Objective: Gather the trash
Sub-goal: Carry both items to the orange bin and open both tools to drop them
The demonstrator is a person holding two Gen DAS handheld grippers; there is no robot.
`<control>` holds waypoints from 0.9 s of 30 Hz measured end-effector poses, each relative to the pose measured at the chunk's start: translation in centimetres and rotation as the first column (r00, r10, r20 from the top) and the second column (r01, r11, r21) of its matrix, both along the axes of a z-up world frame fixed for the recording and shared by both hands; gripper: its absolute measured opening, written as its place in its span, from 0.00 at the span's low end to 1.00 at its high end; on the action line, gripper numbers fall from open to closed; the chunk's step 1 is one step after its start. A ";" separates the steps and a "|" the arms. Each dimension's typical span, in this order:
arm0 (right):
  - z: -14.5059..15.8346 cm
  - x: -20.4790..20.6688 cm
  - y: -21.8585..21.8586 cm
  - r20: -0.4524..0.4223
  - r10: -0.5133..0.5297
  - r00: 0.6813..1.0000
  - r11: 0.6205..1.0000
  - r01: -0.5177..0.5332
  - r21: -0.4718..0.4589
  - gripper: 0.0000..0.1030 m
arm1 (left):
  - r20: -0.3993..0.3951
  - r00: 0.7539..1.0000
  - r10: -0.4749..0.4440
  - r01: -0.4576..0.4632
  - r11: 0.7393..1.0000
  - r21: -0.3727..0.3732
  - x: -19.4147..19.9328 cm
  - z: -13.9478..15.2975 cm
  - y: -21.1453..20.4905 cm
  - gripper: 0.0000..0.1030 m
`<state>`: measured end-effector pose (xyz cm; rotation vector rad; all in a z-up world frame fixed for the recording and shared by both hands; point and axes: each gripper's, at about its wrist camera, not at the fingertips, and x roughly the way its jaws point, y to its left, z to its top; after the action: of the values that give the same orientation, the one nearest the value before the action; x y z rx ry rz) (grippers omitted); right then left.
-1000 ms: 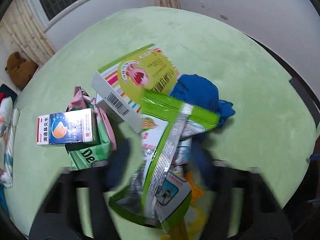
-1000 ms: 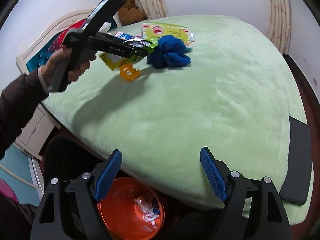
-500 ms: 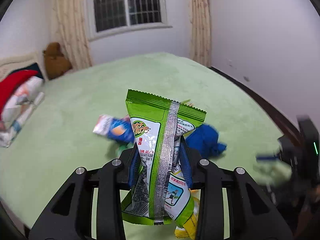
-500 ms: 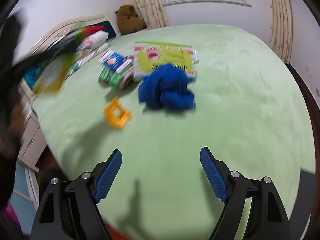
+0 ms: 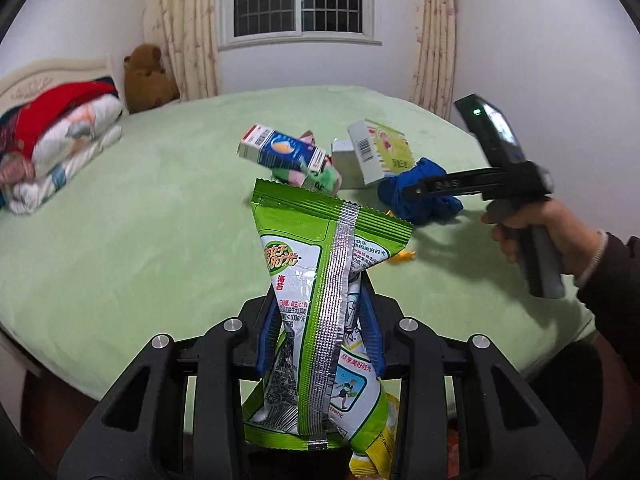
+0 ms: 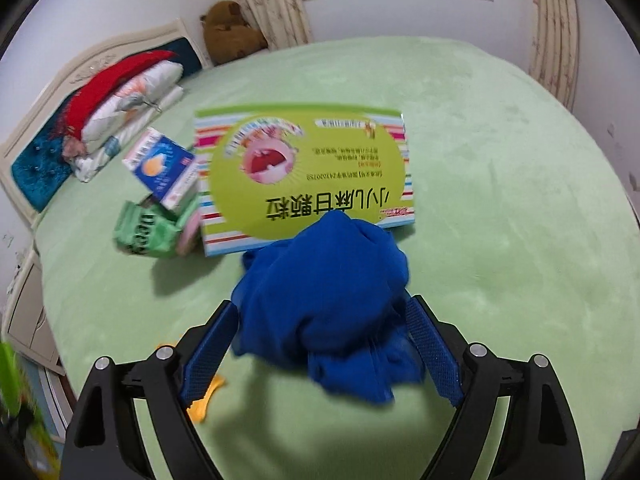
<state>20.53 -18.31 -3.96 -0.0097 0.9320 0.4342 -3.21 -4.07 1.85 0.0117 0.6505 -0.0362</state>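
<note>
My left gripper (image 5: 320, 328) is shut on a green snack wrapper (image 5: 320, 300), with a yellow wrapper (image 5: 380, 440) hanging behind it, held up beyond the bed's near edge. My right gripper (image 6: 320, 344) is open, its blue pads on either side of a crumpled blue cloth (image 6: 332, 300) on the green bed; the cloth also shows in the left wrist view (image 5: 424, 192). Beyond the cloth lie a large green striped box (image 6: 304, 176), a small blue-and-white box (image 6: 160, 164) and a green packet (image 6: 148, 232). An orange piece (image 6: 204, 400) lies by the left finger.
The green bedspread (image 6: 500, 200) fills both views. Folded bedding and a red pillow (image 6: 128, 96) lie by the headboard, with a brown teddy bear (image 6: 228, 32) in the corner. A white bedside cabinet (image 6: 28, 320) stands at the left.
My left gripper has pulled back off the bed with the green wrapper. My right gripper has moved forward over the bed and now straddles the blue cloth.
</note>
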 end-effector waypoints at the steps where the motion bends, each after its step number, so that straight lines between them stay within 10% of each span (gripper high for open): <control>1: -0.6 0.5 0.5 -0.028 0.000 1.000 1.000 0.000 0.000 0.75 | -0.002 1.000 0.005 -0.005 1.000 -0.002 0.1 -0.1 0.0 0.34; 6: -0.7 0.7 0.7 -0.074 -0.012 0.997 1.000 0.012 0.004 0.52 | -0.014 1.000 0.006 -0.006 1.000 -0.014 -0.3 -0.8 0.6 0.34; 10: 1.4 -0.9 0.1 -0.121 0.041 0.992 0.999 -0.039 0.020 0.51 | -0.027 1.000 -0.017 0.016 0.999 -0.032 -0.8 -1.3 1.0 0.34; 15: 3.6 -5.5 -0.6 -0.052 0.114 0.992 0.978 -0.121 -0.173 0.51 | -0.044 0.998 -0.039 0.036 0.997 -0.064 -1.1 -1.7 0.9 0.34; 27: 5.9 -16.7 -6.5 0.085 0.052 0.995 0.999 -0.052 -0.002 0.52 | -0.084 0.989 -0.120 0.115 0.992 -0.058 -3.1 -3.0 -2.3 0.34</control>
<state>3.85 -24.79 1.97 -0.0522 0.8495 0.4783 -6.36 -6.35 -1.20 -0.0026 0.7354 -0.1681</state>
